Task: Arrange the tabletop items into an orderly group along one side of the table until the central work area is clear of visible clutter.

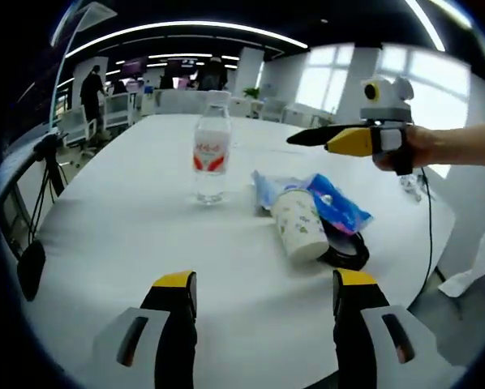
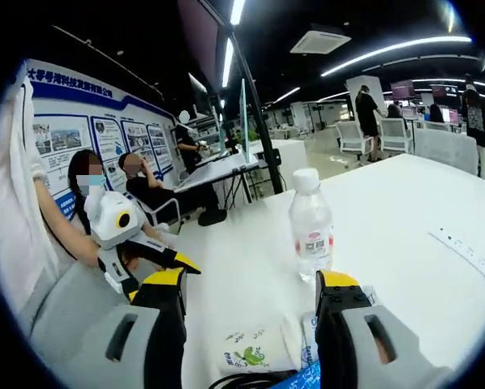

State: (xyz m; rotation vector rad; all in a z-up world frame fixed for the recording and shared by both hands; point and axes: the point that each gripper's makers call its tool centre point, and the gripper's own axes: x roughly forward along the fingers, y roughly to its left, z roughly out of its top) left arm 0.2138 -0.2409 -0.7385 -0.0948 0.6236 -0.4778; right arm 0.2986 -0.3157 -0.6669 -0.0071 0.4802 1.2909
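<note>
Bottle label: the clear plastic water bottle (image 1: 212,146) (image 2: 310,224) on the white surface (image 1: 145,235) wears a red-and-white label; its characters are too small to read.
Wall board: the blue-and-white poster board (image 2: 88,121) bears a white headline, blurred, unreadable.
Cup: the white paper cup (image 1: 299,224) (image 2: 255,351) has a green printed pattern, no legible words.

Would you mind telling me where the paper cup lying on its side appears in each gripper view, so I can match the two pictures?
Left gripper view: the paper cup lies right of centre on the white table, against the blue packet, right of the water bottle.
Right gripper view: the paper cup lies at the bottom centre, between this gripper's own jaws.
Shared landmark: the water bottle, standing upright just beyond the cup.
</note>
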